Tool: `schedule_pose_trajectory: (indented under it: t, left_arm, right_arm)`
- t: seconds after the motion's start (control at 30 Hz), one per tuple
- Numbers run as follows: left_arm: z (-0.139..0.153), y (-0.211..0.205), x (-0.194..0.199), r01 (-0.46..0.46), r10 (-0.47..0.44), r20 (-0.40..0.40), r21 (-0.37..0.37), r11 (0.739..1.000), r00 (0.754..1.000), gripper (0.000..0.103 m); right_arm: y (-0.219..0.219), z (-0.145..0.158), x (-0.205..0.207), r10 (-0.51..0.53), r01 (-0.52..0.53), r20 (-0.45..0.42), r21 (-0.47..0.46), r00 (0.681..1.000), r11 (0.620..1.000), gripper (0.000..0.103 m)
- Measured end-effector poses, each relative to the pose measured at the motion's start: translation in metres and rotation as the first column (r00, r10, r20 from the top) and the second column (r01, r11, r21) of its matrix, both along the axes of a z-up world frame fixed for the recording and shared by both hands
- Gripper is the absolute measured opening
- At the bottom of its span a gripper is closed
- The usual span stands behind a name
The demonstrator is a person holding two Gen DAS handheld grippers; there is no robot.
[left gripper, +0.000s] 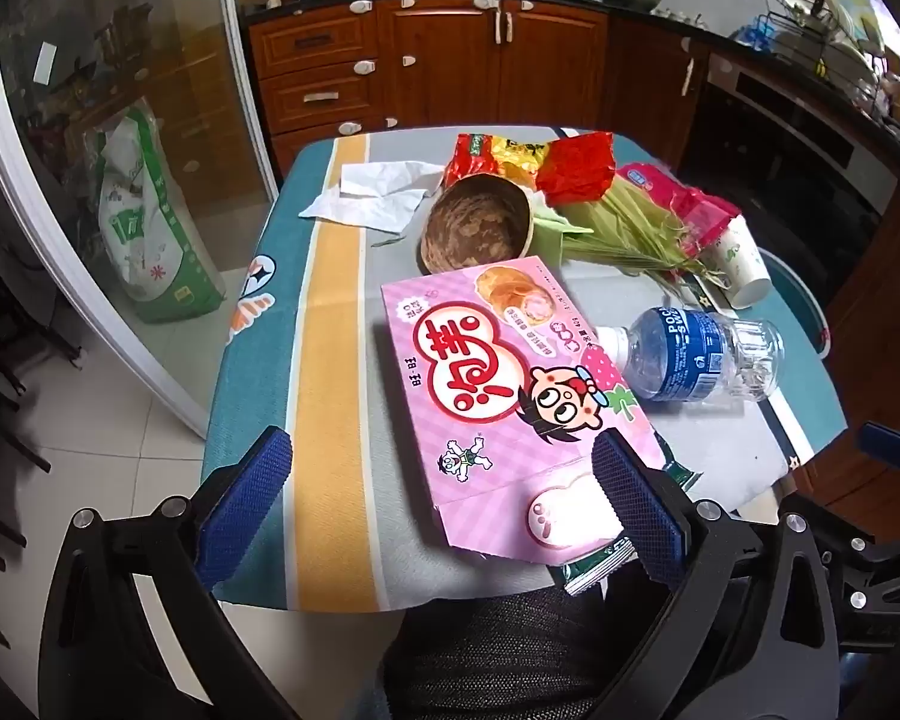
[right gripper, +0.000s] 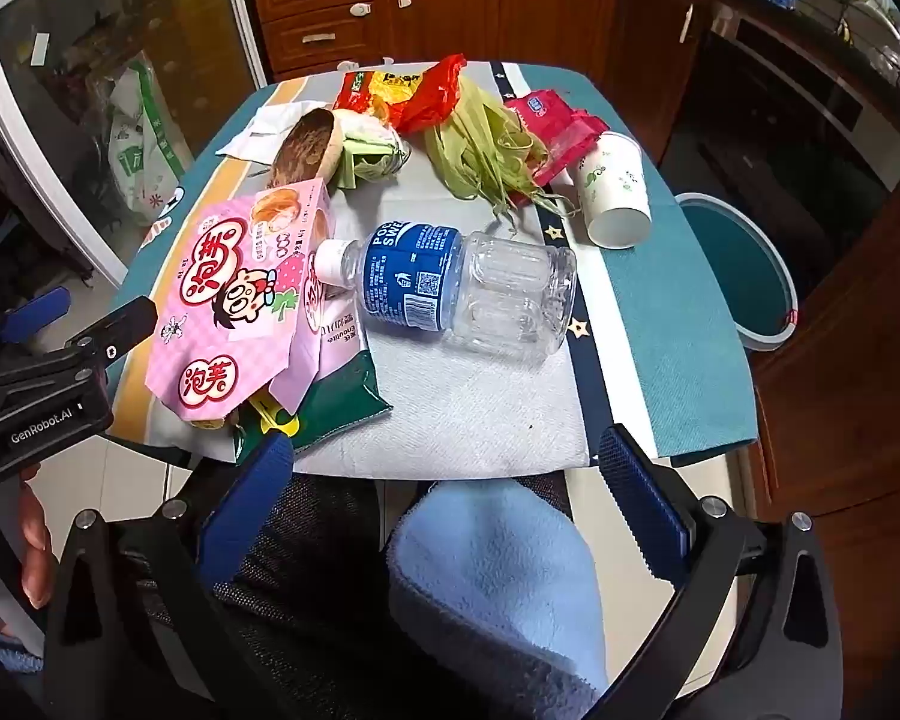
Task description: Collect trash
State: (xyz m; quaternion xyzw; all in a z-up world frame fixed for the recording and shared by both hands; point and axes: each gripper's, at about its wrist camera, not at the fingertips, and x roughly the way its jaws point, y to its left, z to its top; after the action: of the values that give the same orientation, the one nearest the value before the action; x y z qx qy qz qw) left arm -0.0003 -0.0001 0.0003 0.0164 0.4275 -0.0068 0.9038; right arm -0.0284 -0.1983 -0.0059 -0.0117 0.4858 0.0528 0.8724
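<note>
- Pink cardboard dominates the near side: a flattened snack box lies on the bench, part of it resting on a green foil packet at the near edge.
- Touching the box's right edge, a clear plastic bottle with a blue label lies on its side, cap on.
- Farther back sit a brown paper bowl tipped on its side, a crumpled white tissue, a red and yellow wrapper, green corn husks, a pink wrapper and a tipped paper cup.
- A teal bin stands on the floor just beyond the bench's right side; what it holds cannot be seen.
- Left tongs are spread wide and empty, hovering at the near edge with the pink box between the fingers' line of sight but not touched.
- Right tongs are likewise spread and empty, low in front of the bench, facing the bottle.
- Judging by the pile, collection looks barely begun: every visible piece remains on the bench, and all of it is left to go to the bin.
</note>
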Motion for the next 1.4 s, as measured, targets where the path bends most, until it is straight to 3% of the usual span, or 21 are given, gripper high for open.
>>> schedule_pose_trajectory:
  t: [1.4]
  left_arm:
    - [-0.015, 0.001, 0.000, -0.002, 0.002, -0.043, 0.000, 1.000, 0.999, 0.100]
  right_arm:
    - [-0.001, -0.006, -0.002, -0.008, 0.008, -0.011, -0.008, 1.000, 1.000, 0.098]
